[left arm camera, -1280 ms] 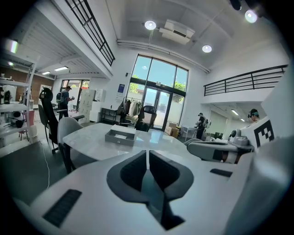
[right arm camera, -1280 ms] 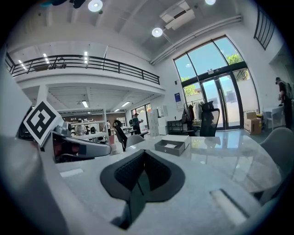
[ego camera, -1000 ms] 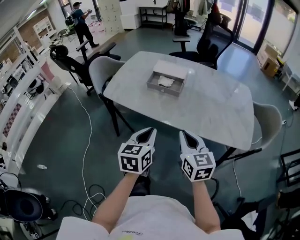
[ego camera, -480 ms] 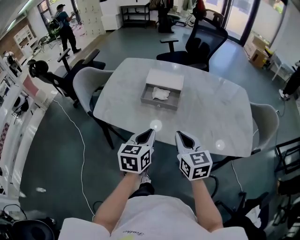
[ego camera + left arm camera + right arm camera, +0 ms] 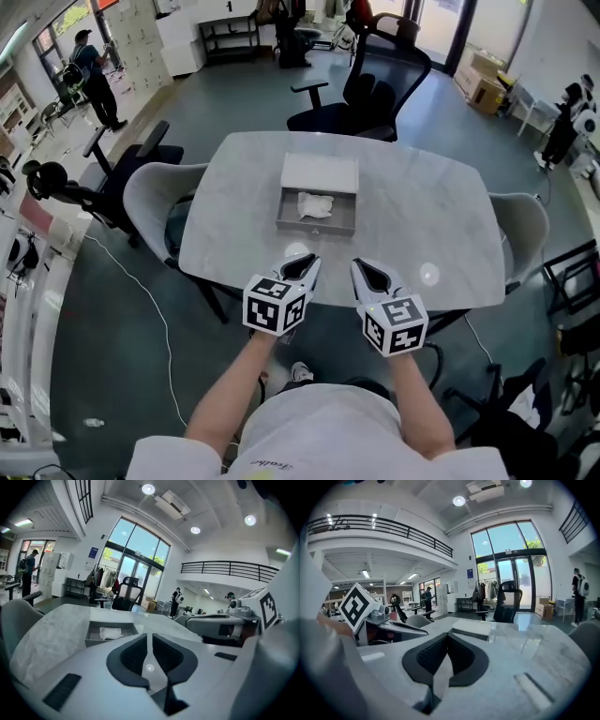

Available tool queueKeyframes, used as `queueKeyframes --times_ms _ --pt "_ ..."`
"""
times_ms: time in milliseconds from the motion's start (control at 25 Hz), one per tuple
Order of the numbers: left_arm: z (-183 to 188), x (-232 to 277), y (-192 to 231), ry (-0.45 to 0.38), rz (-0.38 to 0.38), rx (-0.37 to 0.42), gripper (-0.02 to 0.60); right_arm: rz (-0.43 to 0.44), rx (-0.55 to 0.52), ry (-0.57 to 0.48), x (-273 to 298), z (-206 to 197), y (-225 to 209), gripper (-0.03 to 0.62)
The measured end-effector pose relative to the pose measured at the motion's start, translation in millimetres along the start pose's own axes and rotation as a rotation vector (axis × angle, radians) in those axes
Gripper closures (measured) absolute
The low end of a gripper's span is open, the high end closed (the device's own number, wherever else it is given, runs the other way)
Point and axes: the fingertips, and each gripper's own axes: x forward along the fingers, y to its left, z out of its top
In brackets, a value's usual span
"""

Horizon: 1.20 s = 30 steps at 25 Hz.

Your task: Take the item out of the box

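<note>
Crumpled white item (image 5: 314,204) lies about the middle of the open grey box (image 5: 316,227), which stands at the centre of the pale marbled table (image 5: 431,216) with its lid (image 5: 320,172) just behind it. Your left gripper (image 5: 305,262) and right gripper (image 5: 365,267) hang side by side over the table's near edge. Both have their jaws pressed together with nothing between them, and both point toward the box.

The item is ahead of the two and well apart from either tip, roughly on the left gripper's line. In the left gripper view it shows just above and left of the jaws.

You look to be on the approach, so part one pair of jaws before you reach the rim. Come in from above rather than across the front wall, and set the tips either side of a raised fold. The item looks soft and light, so pinch gently and lift straight up. Keep your other gripper ready to steady the box if it slides.
</note>
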Motion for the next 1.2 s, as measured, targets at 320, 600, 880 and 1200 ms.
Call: queueKeyframes --times_ms 320,600,880,1200 --pt "19 30 23 0.062 -0.063 0.146 0.558 -0.033 0.017 -0.019 26 12 -9 0.592" --pt "30 69 38 0.147 -0.084 0.354 0.557 -0.040 0.032 -0.034 53 11 -32 0.592" --pt "22 116 54 0.241 -0.113 0.482 0.557 -0.039 0.047 -0.028 84 12 -69 0.592" --pt "4 172 88 0.396 -0.144 0.565 0.486 -0.025 0.056 0.013 114 5 -104 0.592"
